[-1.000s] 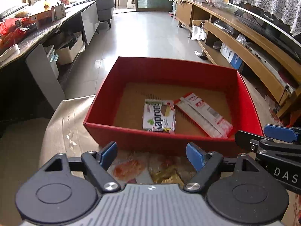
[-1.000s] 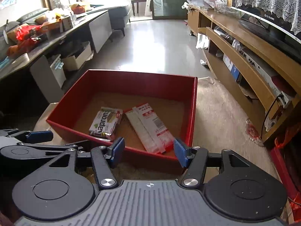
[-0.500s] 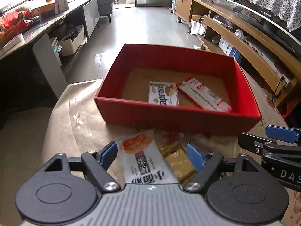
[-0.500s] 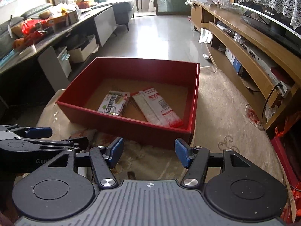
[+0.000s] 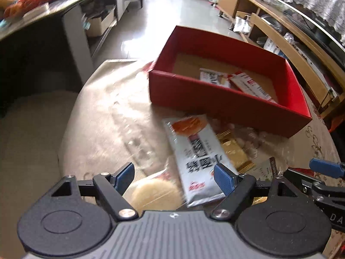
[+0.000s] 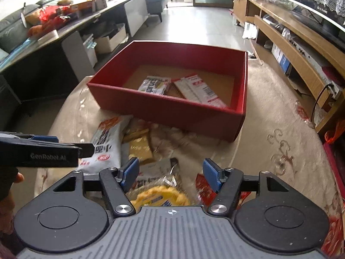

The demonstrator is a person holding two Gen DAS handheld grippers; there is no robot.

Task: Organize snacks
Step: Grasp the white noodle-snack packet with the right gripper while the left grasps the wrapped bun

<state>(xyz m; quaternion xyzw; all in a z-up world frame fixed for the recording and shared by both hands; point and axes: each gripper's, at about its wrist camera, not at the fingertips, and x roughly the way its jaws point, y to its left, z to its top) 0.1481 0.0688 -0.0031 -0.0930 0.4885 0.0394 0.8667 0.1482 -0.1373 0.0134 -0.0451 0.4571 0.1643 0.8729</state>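
A beige patterned tablecloth (image 6: 269, 116) carries the red box (image 6: 163, 110) at 12 o'clock; loose snack packets (image 6: 107, 144) lie before it. Left gripper (image 5: 173, 176) and right gripper (image 6: 170, 172) gape empty. Tiled floor (image 6: 200, 28) beyond.

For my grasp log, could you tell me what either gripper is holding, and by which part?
Nothing is held. The left gripper and right gripper are both open above loose snack packets in front of the red box.

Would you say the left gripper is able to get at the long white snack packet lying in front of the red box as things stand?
Probably yes: the left gripper is open, and the white packet lies uncovered on top, just ahead.
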